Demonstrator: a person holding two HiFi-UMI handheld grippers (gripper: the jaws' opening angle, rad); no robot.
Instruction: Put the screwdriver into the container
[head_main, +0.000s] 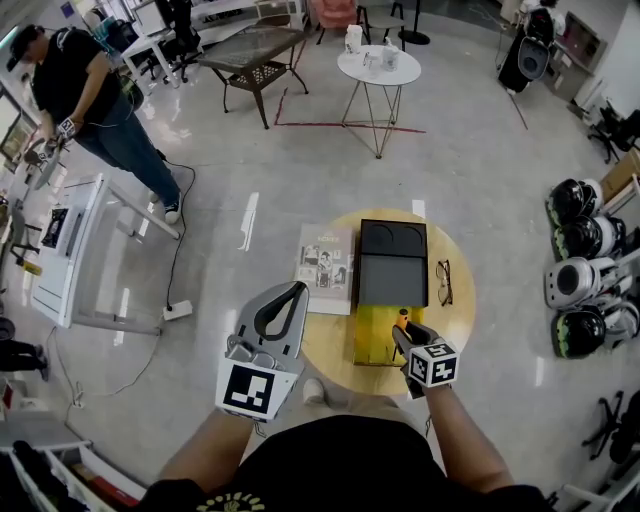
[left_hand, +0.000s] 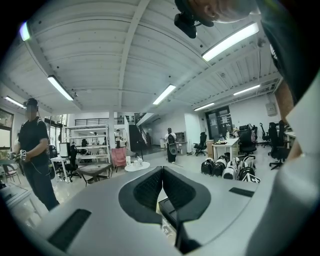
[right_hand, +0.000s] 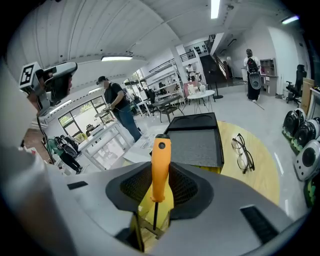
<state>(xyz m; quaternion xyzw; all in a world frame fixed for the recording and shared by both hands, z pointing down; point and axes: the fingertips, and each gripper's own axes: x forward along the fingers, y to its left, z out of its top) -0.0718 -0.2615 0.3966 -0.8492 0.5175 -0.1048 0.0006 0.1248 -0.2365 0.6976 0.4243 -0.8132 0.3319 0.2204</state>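
Screwdriver with the orange handle is sitting upright between the jaws of the right gripper, handle up and thin shaft pointing straight down. The pads are clamping on the handle from both sides, so it's getting held for sure. It's hanging over the yellow container, which is sitting at the near edge of the round wooden table. The tip is dipping down into the container's opening, but I can't tell if it's touching the bottom.

Left gripper isn't doing anything. It's hovering off the left side of the table with its jaws pressed together and nothing in them.

Other stuff on the table: an open black case is lying just beyond the container and touching its far side, a pair of eyeglasses is resting to the right of the case, and a booklet is lying to the left of it. Far left in the room, another person is standing by a desk.
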